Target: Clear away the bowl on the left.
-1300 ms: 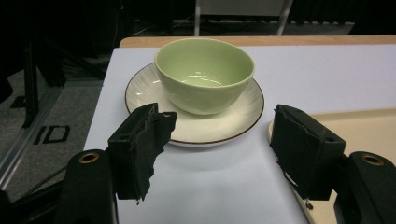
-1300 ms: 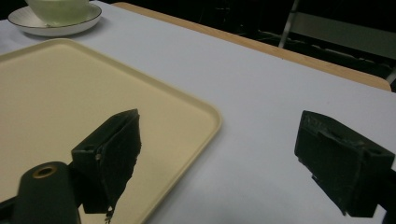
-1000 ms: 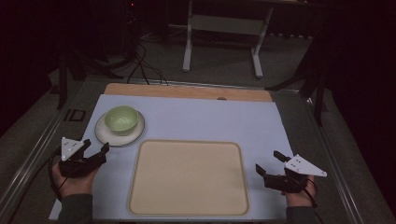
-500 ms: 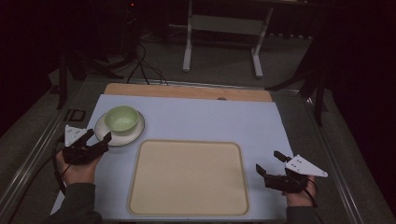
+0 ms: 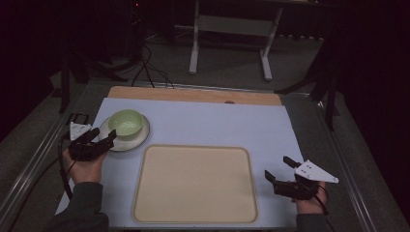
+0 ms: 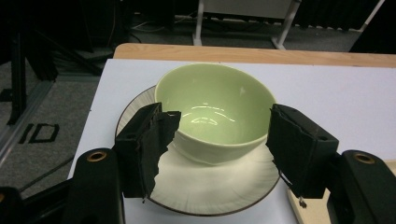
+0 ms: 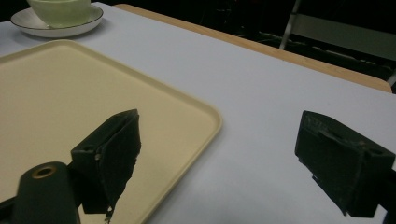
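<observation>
A pale green bowl [image 5: 126,123] stands upright on a white plate [image 5: 140,139] at the left back of the light mat. My left gripper [image 5: 103,134] is open at the plate's near left edge. In the left gripper view its jaws frame the bowl [image 6: 215,102], one on each side, above the plate [image 6: 205,186]; I cannot tell whether they touch it. My right gripper [image 5: 277,167] is open and holds nothing, low over the mat just right of the beige tray [image 5: 193,183]. In the right gripper view its left jaw overlaps the tray's corner [image 7: 187,107].
The empty tray lies at the middle front of the mat. A wooden strip [image 5: 193,95] runs along the table's far edge, with a metal rail [image 5: 34,159] at its left side. Cables [image 5: 145,67] and a white stand [image 5: 229,38] are on the floor beyond.
My left gripper has moved forward and to the right, up to the plate and bowl. The right gripper has stayed where it was.
</observation>
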Demonstrator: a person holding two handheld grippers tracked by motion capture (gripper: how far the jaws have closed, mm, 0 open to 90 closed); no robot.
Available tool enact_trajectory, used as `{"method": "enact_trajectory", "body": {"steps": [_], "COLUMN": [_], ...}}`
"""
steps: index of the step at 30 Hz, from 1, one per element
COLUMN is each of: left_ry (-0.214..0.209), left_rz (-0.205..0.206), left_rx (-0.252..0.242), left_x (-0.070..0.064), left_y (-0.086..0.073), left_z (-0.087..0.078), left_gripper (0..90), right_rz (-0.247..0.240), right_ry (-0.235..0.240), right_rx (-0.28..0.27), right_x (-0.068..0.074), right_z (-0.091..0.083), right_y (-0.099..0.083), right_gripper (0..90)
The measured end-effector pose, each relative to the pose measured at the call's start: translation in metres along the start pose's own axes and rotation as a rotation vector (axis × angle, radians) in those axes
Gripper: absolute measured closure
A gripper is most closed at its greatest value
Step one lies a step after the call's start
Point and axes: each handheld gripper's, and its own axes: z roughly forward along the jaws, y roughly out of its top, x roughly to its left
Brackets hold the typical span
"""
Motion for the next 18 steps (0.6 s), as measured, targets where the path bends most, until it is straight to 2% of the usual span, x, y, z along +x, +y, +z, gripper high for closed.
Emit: {"method": "enact_trajectory", "body": {"steps": [6,18], "left_ry": [0.007,0.031], "left_rz": [0.011,-0.023], "left_rx": [0.027,0.068], "left_x": [-0.001,0.002], "left_y": [0.001,0.002], "left_z": [0.010,0.030], "left_gripper": [37.5,40.5], "right_rz": [0.001,0.001], "right_ry": [0.002,0.003], "right_rx": [0.004,0.005], "right_x": [0.000,0.000], "right_z": [0.000,0.001], "right_y": [0.000,0.000], "right_gripper": [13.7,13.5]}}
